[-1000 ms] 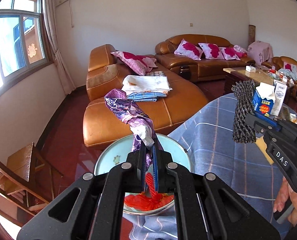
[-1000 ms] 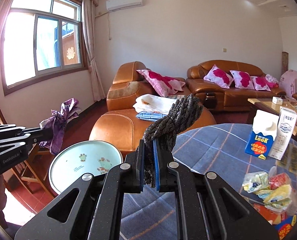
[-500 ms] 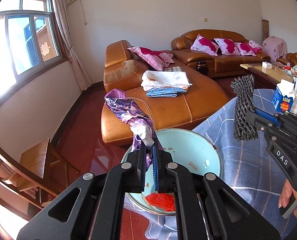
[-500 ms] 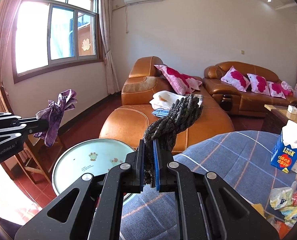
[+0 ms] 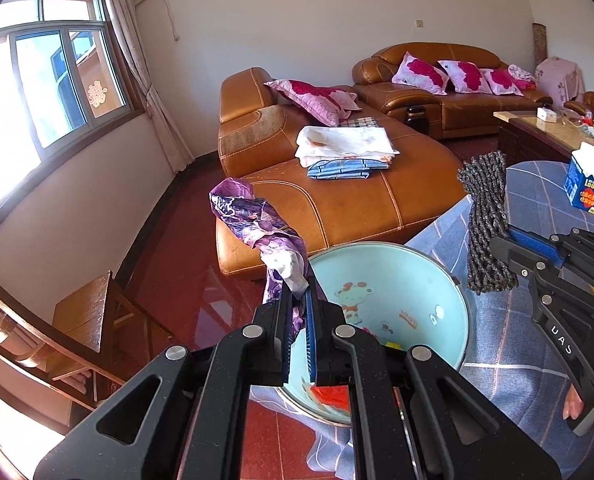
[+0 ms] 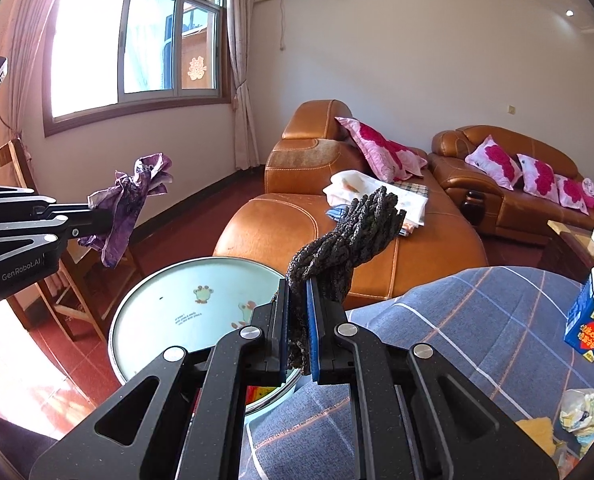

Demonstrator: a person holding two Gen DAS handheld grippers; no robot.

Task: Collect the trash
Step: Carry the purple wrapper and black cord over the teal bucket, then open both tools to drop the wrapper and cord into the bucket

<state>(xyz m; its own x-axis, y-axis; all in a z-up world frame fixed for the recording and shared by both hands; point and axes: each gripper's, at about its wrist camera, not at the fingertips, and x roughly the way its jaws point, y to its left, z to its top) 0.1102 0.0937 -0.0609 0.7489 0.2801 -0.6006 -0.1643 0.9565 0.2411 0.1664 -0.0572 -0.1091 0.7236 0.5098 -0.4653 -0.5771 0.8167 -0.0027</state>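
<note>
- Your left gripper [image 5: 297, 312] is clamped on 1 purple wrapper [image 5: 257, 224]; its long axis runs up and leftward, above the pale blue basin [image 5: 449, 280].
- Your right gripper [image 6: 297, 320] grips 1 dark braided cord bundle [image 6: 353, 236], slanting up and rightward beside the tabletop [image 6: 477, 320].
- 1 basin, 2 held items.

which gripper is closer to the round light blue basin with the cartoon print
Left. The left gripper, shut on a crumpled purple wrapper, hangs right over the light blue basin's near rim. The right gripper, clamping a dark grey braided cord bundle, sits beside it over the checked tablecloth.
</note>
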